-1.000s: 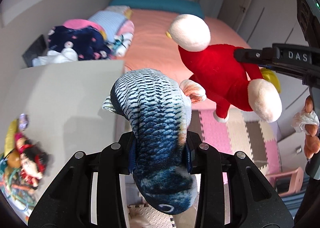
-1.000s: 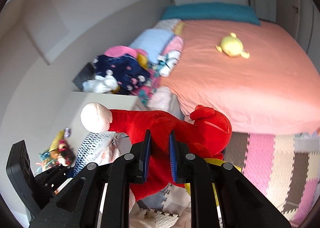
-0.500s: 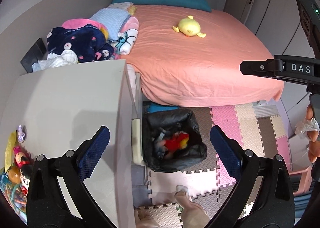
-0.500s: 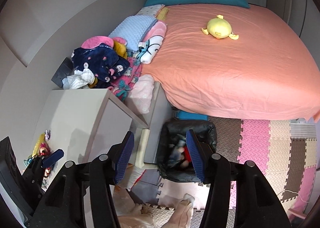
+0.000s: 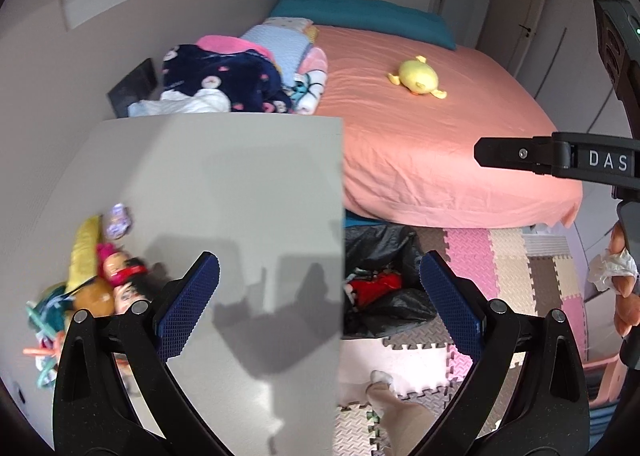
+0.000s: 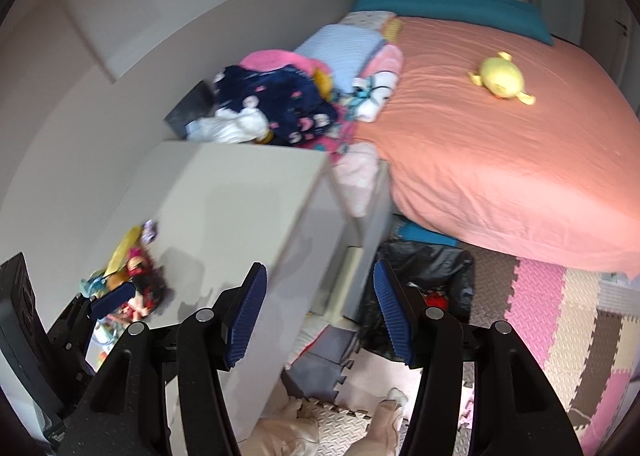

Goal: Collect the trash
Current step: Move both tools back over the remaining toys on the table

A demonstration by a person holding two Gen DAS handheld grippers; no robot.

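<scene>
Both plush toys, the scaled blue fish and the red doll, have left the jaws since a second ago; red plush now lies in the black bin bag [image 5: 394,252] on the floor. Left gripper [image 5: 319,302]: jaws spread wide, nothing between them, textured blue pads [image 5: 188,302] bare. Right gripper [image 6: 320,314]: jaws part-way apart, empty, ribbed blue pads [image 6: 245,316] showing.

Bin bag: glossy, crumpled black plastic, mouth open, standing between the white cabinet [image 5: 224,184] on the left and the bed [image 5: 432,144] beyond. Red fabric [image 5: 376,283] shows inside it, with other bits too dark to tell.

Cabinet top: smooth, matte, flat, square-edged. At its near left corner, a heap of small toys [image 5: 96,276]: a doll with a pink bow, something yellow, teal cords. Bed sheet salmon, lightly creased; a round yellow plush [image 5: 418,77] rests on it. Floor of interlocking foam tiles [image 6: 560,320], pink, beige and brown, with a stamped tread pattern.
</scene>
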